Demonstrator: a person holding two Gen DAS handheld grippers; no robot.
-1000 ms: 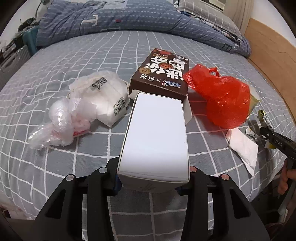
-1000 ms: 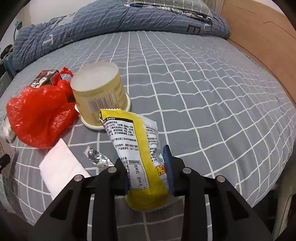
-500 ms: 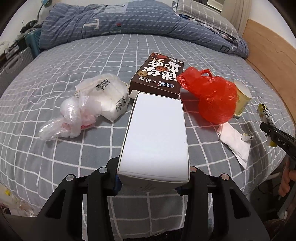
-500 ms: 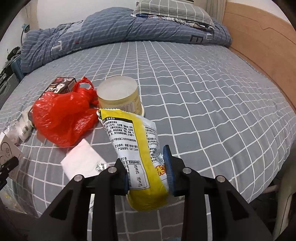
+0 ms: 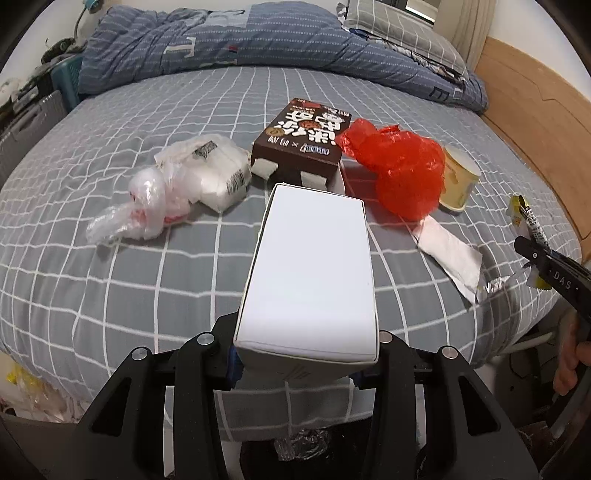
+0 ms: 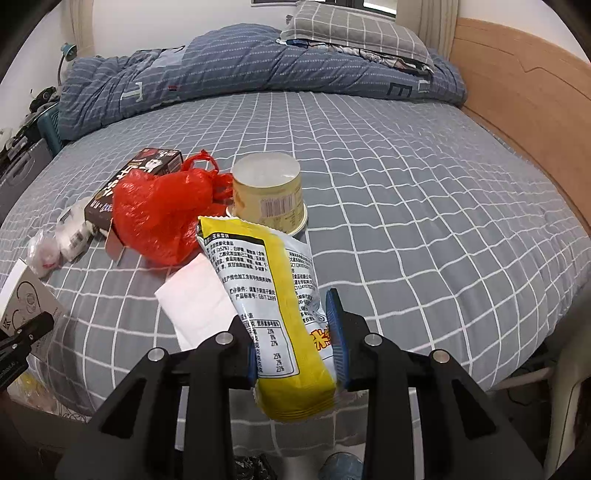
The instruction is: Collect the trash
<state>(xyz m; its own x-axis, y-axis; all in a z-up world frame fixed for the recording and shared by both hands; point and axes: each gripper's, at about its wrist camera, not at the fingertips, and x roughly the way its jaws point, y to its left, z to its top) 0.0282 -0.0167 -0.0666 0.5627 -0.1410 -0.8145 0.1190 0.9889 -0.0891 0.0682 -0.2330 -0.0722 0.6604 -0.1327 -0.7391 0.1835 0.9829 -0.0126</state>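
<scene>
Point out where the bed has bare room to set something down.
Free: the bedsheet right of the yellow tub up to the wooden bed frame, and the strip before the folded duvet. Crowded: clear plastic bags, brown box, red bag and white tissue.

Right gripper (image 6: 295, 339): near centre, black arms, blue pads clamped on both sides of a yellow snack packet (image 6: 273, 302), label side up, its top edge reaching toward the far side.

Bed (image 6: 406, 206): grey sheet with white grid; wooden headboard (image 6: 524, 96) at right; blue striped quilt (image 6: 221, 70) and checked pillow (image 6: 354, 29) along the far edge.

On the sheet, centre-left:
- Pale yellow cup (image 6: 267, 192), upside down, barcode facing near.
- Red plastic bag (image 6: 162, 214), crumpled, touching the cup's left side.
- Dark brown carton (image 6: 136, 177), partly under the red bag.
- White napkin (image 6: 195, 299), flat, just left of the packet.
- Clear plastic wrappers (image 6: 59, 240), far left.

Left edge: white box (image 6: 26, 295) held by the left gripper (image 6: 22, 339), only partly in view.
</scene>
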